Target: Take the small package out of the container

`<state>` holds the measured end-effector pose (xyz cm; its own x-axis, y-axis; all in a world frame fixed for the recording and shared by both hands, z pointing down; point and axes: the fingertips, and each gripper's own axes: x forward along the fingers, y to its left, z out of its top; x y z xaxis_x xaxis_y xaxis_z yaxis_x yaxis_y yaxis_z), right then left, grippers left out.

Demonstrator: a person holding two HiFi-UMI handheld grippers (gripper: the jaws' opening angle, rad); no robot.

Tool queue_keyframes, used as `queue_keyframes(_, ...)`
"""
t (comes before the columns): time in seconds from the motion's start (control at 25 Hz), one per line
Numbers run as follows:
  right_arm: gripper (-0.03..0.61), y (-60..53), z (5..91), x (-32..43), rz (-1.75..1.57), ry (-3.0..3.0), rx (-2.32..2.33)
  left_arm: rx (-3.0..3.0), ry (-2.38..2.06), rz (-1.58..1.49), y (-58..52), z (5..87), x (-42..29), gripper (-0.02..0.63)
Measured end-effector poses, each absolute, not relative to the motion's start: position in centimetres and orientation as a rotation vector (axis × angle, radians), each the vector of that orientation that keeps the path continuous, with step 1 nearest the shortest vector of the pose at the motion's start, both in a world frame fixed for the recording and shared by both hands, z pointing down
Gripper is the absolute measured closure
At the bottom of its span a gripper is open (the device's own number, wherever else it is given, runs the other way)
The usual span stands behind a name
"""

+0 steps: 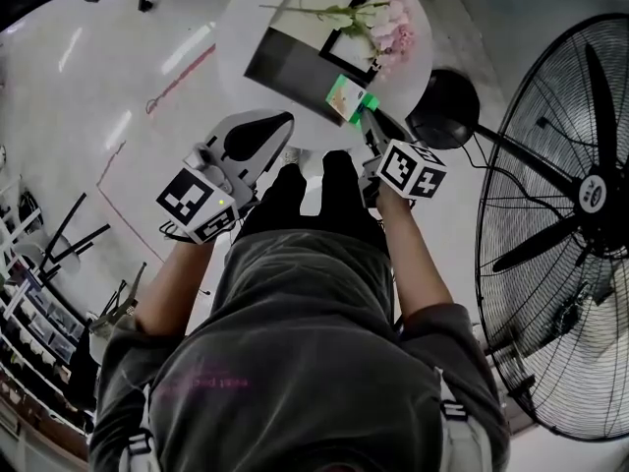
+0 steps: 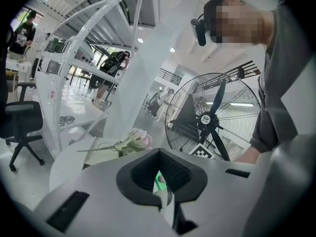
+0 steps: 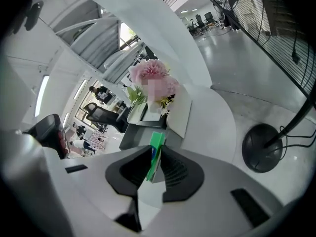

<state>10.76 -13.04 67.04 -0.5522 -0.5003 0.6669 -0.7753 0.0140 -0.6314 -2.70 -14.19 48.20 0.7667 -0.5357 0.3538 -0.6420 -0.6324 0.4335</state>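
Observation:
The small green package [image 1: 345, 97] hangs above the near edge of the round white table [image 1: 246, 18], with my right gripper [image 1: 362, 108] shut on it. In the right gripper view the package [image 3: 157, 144] stands edge-on between the black pads of the right gripper [image 3: 155, 168]. Beyond it lies the container [image 3: 140, 118], an open dark box [image 1: 290, 62] with a white flap. My left gripper [image 1: 280, 122] hovers at the table's near left, its jaws nearly together with nothing between them. In the left gripper view a bit of the package [image 2: 160, 180] shows past the left gripper [image 2: 165, 194].
Pink flowers [image 1: 393, 23] with long stems lie across the container. A large floor fan [image 1: 580, 214] stands at the right, its round black base [image 1: 442, 106] beside the table. A person's legs and torso fill the lower middle of the head view.

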Motion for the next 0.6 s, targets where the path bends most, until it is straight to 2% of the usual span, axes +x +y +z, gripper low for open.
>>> queue_keyframes(0.2,0.549,-13.0,66.8,10.8,1.556,-2.046,1.329,2.417,-0.88,0.256,-14.0,48.0,-2.7,0.599)
queue_keyframes(0.6,0.552,-13.2,63.6,9.7,1.508,-2.152,1.287,2.452,-0.885,0.238,-13.4,46.2,-3.4,0.599)
